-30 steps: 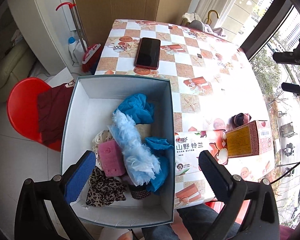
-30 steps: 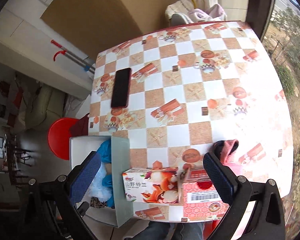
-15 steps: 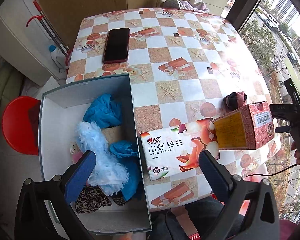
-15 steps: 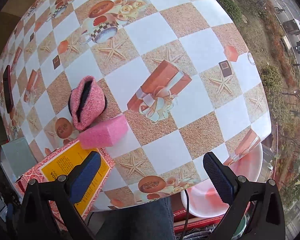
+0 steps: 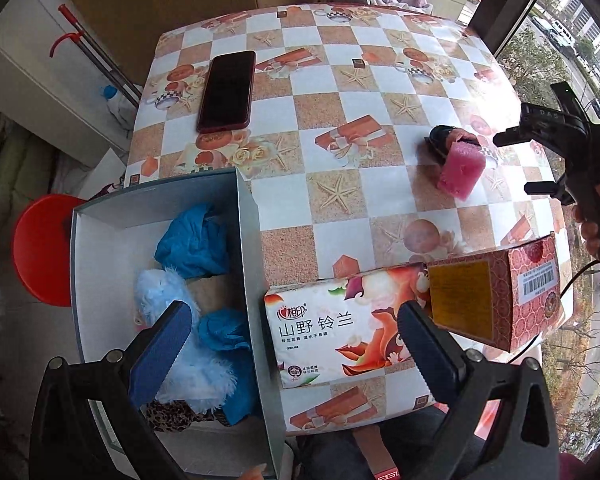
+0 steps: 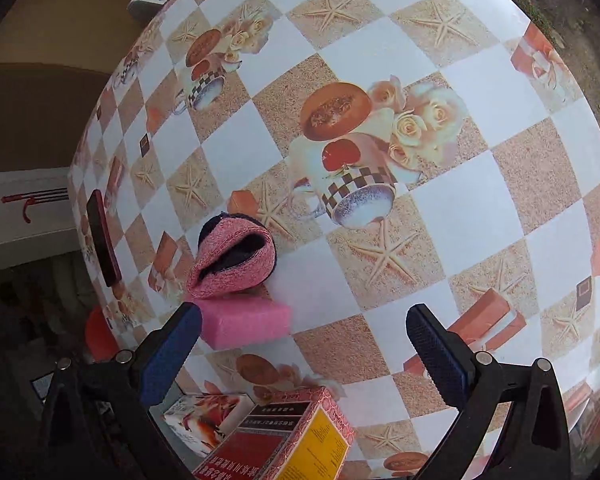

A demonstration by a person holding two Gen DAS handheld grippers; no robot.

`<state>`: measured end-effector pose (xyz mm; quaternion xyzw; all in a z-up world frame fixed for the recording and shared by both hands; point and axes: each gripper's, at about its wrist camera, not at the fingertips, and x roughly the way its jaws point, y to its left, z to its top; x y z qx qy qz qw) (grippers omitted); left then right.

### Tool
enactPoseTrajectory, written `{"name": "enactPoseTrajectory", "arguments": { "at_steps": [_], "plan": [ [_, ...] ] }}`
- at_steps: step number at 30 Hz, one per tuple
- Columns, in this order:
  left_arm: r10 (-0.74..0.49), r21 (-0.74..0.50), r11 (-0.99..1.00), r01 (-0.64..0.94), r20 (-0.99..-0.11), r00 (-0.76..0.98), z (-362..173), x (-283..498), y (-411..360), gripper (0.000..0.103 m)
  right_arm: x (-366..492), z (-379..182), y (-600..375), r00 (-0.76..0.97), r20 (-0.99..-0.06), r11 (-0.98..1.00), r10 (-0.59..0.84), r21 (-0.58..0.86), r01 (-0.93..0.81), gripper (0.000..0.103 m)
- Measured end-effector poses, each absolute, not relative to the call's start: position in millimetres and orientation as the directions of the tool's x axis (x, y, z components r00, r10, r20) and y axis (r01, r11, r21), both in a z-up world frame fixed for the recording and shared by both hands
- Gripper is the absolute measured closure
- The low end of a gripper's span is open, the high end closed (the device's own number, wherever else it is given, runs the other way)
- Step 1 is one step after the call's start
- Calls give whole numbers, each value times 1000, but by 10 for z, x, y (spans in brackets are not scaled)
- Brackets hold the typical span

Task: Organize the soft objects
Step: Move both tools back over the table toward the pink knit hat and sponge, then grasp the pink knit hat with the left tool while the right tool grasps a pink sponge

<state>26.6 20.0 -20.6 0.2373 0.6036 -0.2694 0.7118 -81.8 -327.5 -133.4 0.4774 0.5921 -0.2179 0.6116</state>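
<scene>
A pink sponge lies on the table's right side against a rolled pink-and-black sock. From the right wrist, the sponge sits just ahead of the left finger and the sock behind it. My right gripper hovers open above them with nothing held. My left gripper is open above the near table edge. The grey box at left holds blue cloths, a fluffy pale-blue piece and leopard fabric.
A tissue pack and a red carton lie at the near edge, right of the box. A dark phone rests at the far left of the table. A red stool stands on the floor at left.
My right gripper swung from over the box and tissue pack to above the sponge and sock, then closer. The left view shifted right, away from the box.
</scene>
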Motion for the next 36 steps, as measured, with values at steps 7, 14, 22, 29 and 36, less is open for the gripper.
{"name": "enactPoseTrajectory", "arguments": {
  "at_steps": [7, 14, 22, 29, 36],
  "plan": [
    [-77, 23, 759, 651, -989, 125, -217, 389, 8, 0, -771, -1508, -3043, 65, -945, 630, 321, 264, 730, 0],
    [-51, 45, 760, 648, -990, 129, -209, 413, -81, 0, -285, -1424, -2877, 108, -912, 674, 397, 369, 640, 0],
    [-44, 49, 767, 640, -991, 129, -208, 477, -180, 0, -622, -1736, -3110, -96, -968, 716, 233, 103, 691, 0],
    [-34, 52, 745, 665, -993, 116, -285, 535, -357, 0, -1178, -1568, -3602, 16, -977, 621, 214, 149, 769, 0],
    [-41, 76, 685, 725, -989, 142, -212, 543, -660, 0, -757, -1761, -3139, -25, -982, 773, 186, 130, 621, 0]
  ]
}}
